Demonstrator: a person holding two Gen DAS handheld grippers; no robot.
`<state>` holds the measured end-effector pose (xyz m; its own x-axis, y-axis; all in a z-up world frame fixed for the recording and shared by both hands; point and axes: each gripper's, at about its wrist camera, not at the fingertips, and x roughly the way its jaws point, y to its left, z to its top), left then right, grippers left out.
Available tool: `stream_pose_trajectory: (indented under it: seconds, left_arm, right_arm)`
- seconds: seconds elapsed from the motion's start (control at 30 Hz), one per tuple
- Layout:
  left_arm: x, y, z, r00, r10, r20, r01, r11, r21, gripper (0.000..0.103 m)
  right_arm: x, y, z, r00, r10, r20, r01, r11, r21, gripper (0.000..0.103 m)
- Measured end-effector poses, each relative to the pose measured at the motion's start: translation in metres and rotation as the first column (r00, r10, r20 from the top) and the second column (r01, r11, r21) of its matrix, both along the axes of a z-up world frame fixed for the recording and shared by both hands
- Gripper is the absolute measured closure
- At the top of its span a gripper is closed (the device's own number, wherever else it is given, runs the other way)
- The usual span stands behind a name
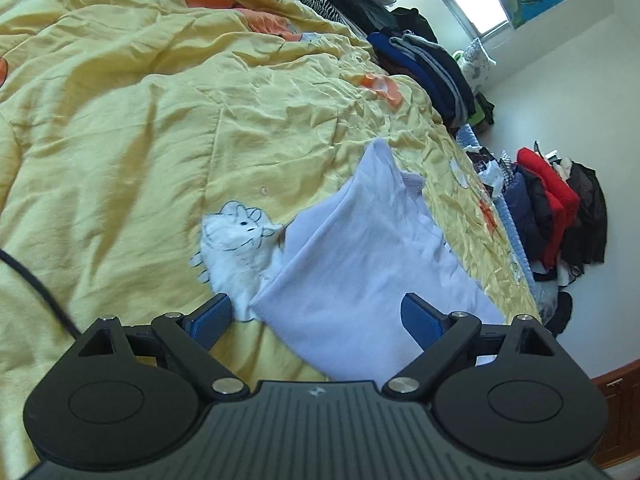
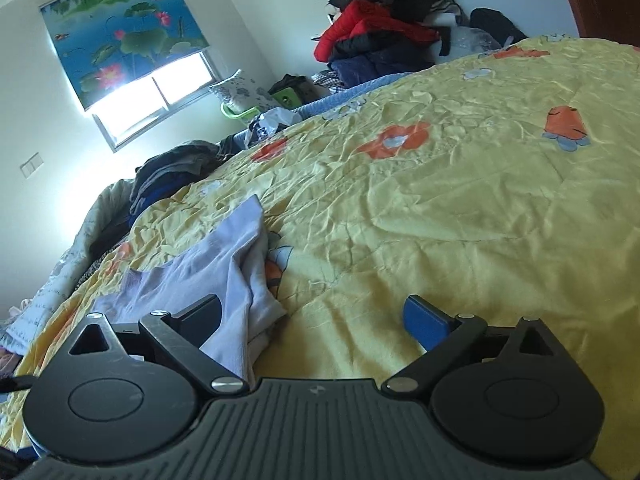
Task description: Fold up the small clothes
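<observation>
Yellow quilt (image 1: 140, 128) with cartoon prints covers the bed and fills most of the left wrist view; a white sheep print (image 1: 236, 248) sits just beyond the left finger, partly covered by the garment. Pale lavender garment (image 1: 368, 264) lies flat on the quilt near the bed's right edge, its near hem cut off behind the gripper body. Left gripper (image 1: 320, 316) has its jaws spread wide, nothing pinched; the right blue pad (image 1: 420, 316) is over the cloth, contact can't be confirmed, the left pad is over bare quilt beside the hem. Folded dark clothes (image 1: 432, 76) are stacked along the far bed edge; a red-and-black clothes pile (image 1: 556, 212) sits on the floor by the wall, items not separable. Right wrist view: same quilt (image 2: 460, 208), same garment (image 2: 224, 264) bunched at lower left, its near end running under the gripper's left finger and out of sight. Right gripper (image 2: 316, 316) jaws also wide apart, clamping nothing; the left pad is in shadow, hard to read, the right one is over bare quilt. Window with lotus-print blind (image 2: 120, 36) is blown out below the blind. Clothes heap (image 2: 384, 28) against the far wall, partly hidden by the bed.
</observation>
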<state>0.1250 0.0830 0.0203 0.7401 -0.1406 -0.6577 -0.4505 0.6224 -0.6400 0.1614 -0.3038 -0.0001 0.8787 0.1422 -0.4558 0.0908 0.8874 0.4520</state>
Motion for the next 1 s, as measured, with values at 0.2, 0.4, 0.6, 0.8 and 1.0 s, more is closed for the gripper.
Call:
stream_pose_trajectory:
  seconds: [0.2,0.4,0.6,0.8,1.0]
  left_arm:
    - [0.014,-0.009,0.001,0.999,0.042,-0.024,-0.042,0.999,-0.027,0.010]
    - [0.028,-0.021,0.001,0.999,-0.033,-0.035,0.032,0.999,-0.011,0.004]
    - [0.043,-0.037,0.008,0.996,0.014,-0.083,0.003,0.982,0.189,0.043]
    - [0.050,-0.061,0.013,0.984,0.029,-0.176,0.049,0.904,0.425,0.086]
    - [0.056,-0.098,0.043,0.993,-0.031,-0.110,0.085,0.846,0.527,0.093]
  right_arm:
    - [-0.007,-0.011,-0.001,1.000,0.006,0.024,-0.008,0.996,0.092,0.002]
    - [-0.008,-0.014,-0.002,0.999,0.017,0.032,-0.021,0.992,0.125,0.001]
    - [-0.008,-0.017,-0.003,0.999,0.035,0.038,-0.040,0.987,0.159,0.001]
    - [-0.010,-0.021,-0.004,0.998,0.037,0.045,-0.045,0.981,0.189,0.001]
    - [-0.012,-0.027,-0.004,0.998,0.030,0.057,-0.043,0.972,0.232,0.000]
